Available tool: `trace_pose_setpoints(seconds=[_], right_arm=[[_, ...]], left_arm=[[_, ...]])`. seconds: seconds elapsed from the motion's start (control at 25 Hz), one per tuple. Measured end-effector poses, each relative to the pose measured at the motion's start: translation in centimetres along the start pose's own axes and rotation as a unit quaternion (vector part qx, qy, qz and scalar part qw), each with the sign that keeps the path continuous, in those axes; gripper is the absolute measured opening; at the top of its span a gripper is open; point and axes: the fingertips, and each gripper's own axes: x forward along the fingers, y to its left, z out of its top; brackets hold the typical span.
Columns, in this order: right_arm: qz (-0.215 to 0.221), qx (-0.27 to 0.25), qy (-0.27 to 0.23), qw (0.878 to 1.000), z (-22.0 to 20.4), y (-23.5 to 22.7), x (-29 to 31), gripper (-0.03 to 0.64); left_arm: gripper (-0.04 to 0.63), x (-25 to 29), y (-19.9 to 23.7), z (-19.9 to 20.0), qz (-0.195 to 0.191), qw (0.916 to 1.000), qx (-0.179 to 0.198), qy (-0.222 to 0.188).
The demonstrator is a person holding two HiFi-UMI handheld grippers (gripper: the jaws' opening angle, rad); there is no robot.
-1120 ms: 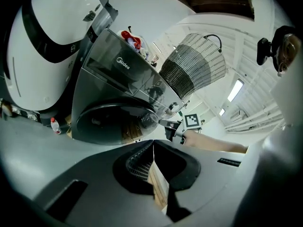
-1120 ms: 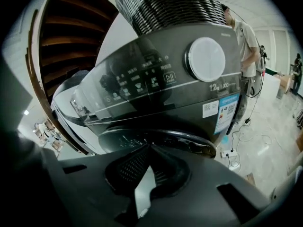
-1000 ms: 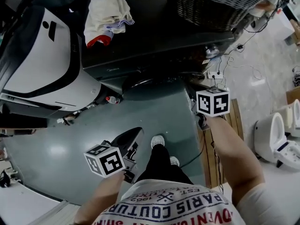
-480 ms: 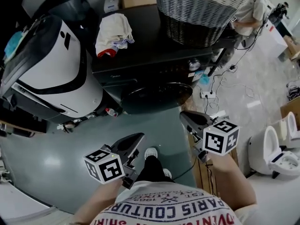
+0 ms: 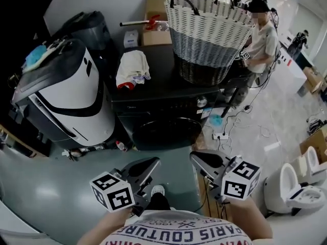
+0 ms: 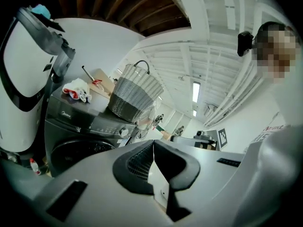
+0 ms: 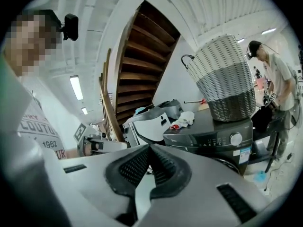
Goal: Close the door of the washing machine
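Left gripper [image 6: 153,143] jaws together, empty, washing machine [image 6: 80,126] beyond, wicker basket [image 6: 135,93] on top

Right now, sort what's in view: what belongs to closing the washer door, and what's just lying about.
For the job: washing machine, its door, left gripper, right gripper, both shut and empty.
Lying about: wicker basket and crumpled cloth on the machine's top, white appliance beside it.
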Motion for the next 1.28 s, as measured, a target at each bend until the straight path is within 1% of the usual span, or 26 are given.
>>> trace_pose_setpoints(seconds=[0.2, 0.4, 0.56, 0.72, 0.96, 1.28], right_arm=[[0.01, -0.034, -0.021, 0.999, 1.5, 2.4, -1.4, 0.021], [0.026, -0.025, -0.048, 0.998, 2.6, 3.9, -2.8, 0.021], [0.031, -0.038, -0.053, 0.997, 2.6, 4.6, -3.5, 0.021], [0.035, -0.039, -0.051, 0.997, 2.2, 4.7, -3.7, 0.021], [0.037, -0.03, -0.052, 0.998, 1.7, 4.2, -4.1, 0.021], [0.035, -0.028, -0.057, 0.997, 1.7, 3.9, -5.3, 0.021]], left_arm=[[0.028, -0.8, -2.6, 1.8, -0.011, 0.9993, 0.032, -0.016], [0.028, -1.5, -4.8, 2.9, -0.021, 0.9977, 0.058, -0.027], [0.028, -1.7, -5.9, 3.1, -0.033, 0.9961, 0.074, -0.035], [0.028, -1.6, -6.9, 2.9, -0.045, 0.9946, 0.088, -0.031], [0.028, -1.2, -6.9, 2.3, -0.038, 0.9949, 0.089, -0.026], [0.028, -0.2, -8.1, 1.9, -0.044, 0.9944, 0.096, -0.011]])
